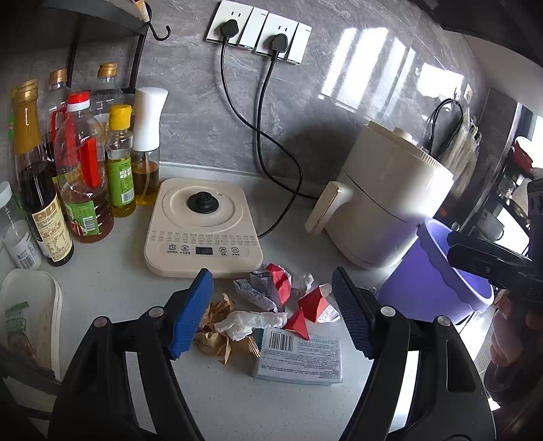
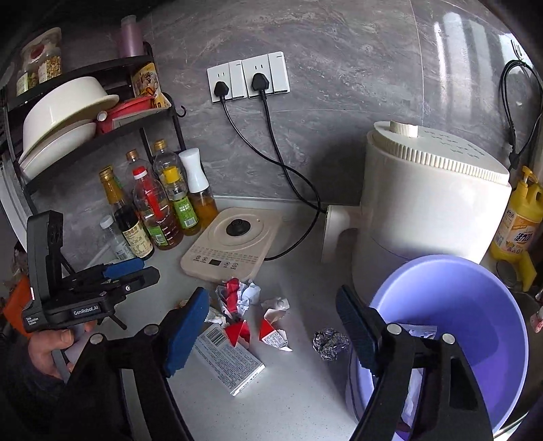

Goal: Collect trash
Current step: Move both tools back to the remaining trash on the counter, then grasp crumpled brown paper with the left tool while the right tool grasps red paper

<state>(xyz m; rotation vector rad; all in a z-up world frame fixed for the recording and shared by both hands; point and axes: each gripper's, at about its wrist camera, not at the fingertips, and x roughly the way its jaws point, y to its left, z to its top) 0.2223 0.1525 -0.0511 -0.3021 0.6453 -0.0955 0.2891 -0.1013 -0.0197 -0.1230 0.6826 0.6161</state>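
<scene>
A heap of trash lies on the pale counter: crumpled brown paper, a white tissue, red-and-white wrappers and a flat barcoded box. My left gripper hovers over this heap, open, its blue pads touching nothing. A foil ball sits beside the purple basin, which holds some white paper. My right gripper is open and empty above the wrappers and the box, its right finger over the basin's rim. The left gripper shows at the left, held by a hand.
A cream kettle base sits behind the trash, with a cream air fryer to its right. Several oil and sauce bottles crowd the left under a black rack of bowls. Two cords hang from wall sockets. A yellow detergent bottle stands far right.
</scene>
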